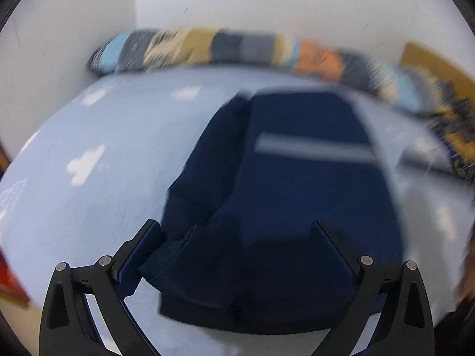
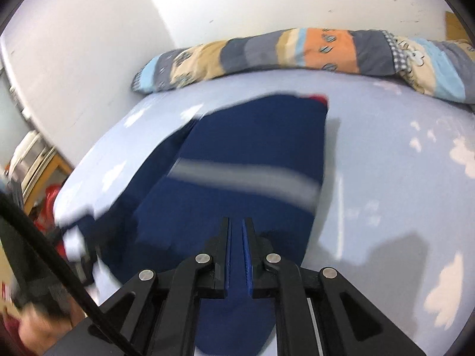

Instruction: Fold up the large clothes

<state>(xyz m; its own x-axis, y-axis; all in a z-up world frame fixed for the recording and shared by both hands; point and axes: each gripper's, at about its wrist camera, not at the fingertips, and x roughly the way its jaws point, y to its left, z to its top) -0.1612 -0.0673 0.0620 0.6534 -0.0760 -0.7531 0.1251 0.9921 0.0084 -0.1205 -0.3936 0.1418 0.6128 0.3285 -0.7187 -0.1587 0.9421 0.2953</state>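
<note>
A dark navy garment (image 1: pixel 285 195) with a grey-white stripe lies on a light blue bed sheet (image 1: pixel 104 154). In the left wrist view my left gripper (image 1: pixel 236 234) is open, its fingers spread on either side of the garment's near hem, just above it. In the right wrist view the navy garment (image 2: pixel 237 148) runs away from me, a red patch at its far end. My right gripper (image 2: pixel 236 231) is shut on the navy garment's near edge, cloth pinched between the blue pads. Both views are motion-blurred.
A rolled patchwork quilt (image 2: pixel 297 50) lies along the far edge of the bed against a white wall. A wooden stand with a metal pot (image 2: pixel 29 160) and red items sits at the left beside the bed. My other hand and gripper show at lower left (image 2: pixel 44 281).
</note>
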